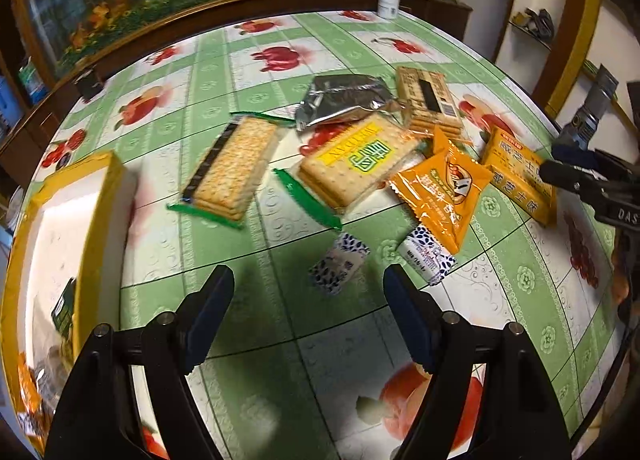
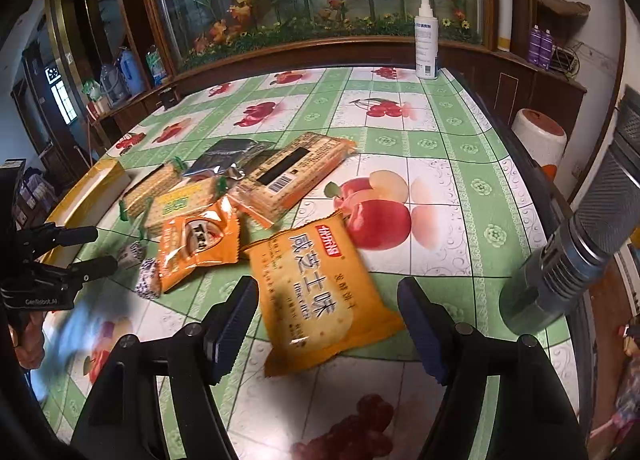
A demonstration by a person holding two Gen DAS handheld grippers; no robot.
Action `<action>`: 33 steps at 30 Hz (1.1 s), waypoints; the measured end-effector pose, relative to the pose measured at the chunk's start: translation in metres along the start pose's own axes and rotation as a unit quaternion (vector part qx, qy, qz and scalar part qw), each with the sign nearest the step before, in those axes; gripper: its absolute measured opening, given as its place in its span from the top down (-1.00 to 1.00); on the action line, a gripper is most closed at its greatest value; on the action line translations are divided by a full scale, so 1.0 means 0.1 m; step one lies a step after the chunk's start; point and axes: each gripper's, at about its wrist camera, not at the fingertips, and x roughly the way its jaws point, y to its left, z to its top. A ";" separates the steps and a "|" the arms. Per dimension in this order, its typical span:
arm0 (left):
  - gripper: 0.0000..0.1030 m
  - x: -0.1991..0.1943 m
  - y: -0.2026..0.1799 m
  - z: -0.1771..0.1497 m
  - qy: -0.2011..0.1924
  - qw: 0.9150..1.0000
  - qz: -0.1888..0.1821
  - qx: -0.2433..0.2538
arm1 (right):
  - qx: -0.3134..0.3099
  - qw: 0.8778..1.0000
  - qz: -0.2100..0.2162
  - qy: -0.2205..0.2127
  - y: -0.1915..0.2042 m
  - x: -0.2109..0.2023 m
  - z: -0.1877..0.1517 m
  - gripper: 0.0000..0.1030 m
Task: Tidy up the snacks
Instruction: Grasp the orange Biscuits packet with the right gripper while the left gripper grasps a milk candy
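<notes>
Through my left wrist camera, left gripper (image 1: pixel 308 280) hovers spread and empty just short of a small patterned candy (image 1: pixel 338 262), the yellow box (image 1: pixel 100 196) off to its left. Through my right, right gripper (image 2: pixel 328 300) gapes empty around the orange cracker packet (image 2: pixel 320 296); its slick, puffy wrapper could squirt free if I close off-centre.

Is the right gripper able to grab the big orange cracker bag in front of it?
Probably yes. The right gripper is open, and the orange cracker bag lies flat on the table between its fingers, with nothing on top of it. The other snacks sit off to its left.
</notes>
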 end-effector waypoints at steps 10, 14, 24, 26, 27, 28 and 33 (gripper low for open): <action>-0.43 0.24 -0.07 0.06 0.012 1.000 -0.027 0.007 | -0.002 1.000 0.018 0.023 -0.04 0.27 0.06 -0.48; 0.18 0.19 -0.04 0.06 0.000 1.000 -0.024 0.000 | -0.004 0.999 0.032 0.030 -0.02 0.28 0.06 -0.50; 0.69 0.14 -0.06 0.01 -0.006 1.000 -0.022 0.002 | -0.083 0.996 -0.007 0.043 0.28 0.36 -0.04 -0.40; 0.69 0.12 -0.06 -0.01 -0.005 1.000 -0.023 0.000 | -0.067 0.997 -0.012 0.043 0.25 0.34 -0.04 -0.39; 0.69 0.10 -0.06 -0.03 -0.007 1.000 -0.024 0.000 | -0.057 0.997 -0.010 0.042 0.23 0.32 -0.04 -0.39; 0.69 0.07 -0.06 -0.04 -0.009 1.000 -0.025 -0.002 | -0.043 0.998 -0.003 0.040 0.21 0.30 -0.05 -0.39; 0.69 -0.15 0.02 -0.08 -0.028 0.999 -0.025 -0.021 | -0.004 0.999 0.028 0.015 0.20 0.07 -0.08 -0.39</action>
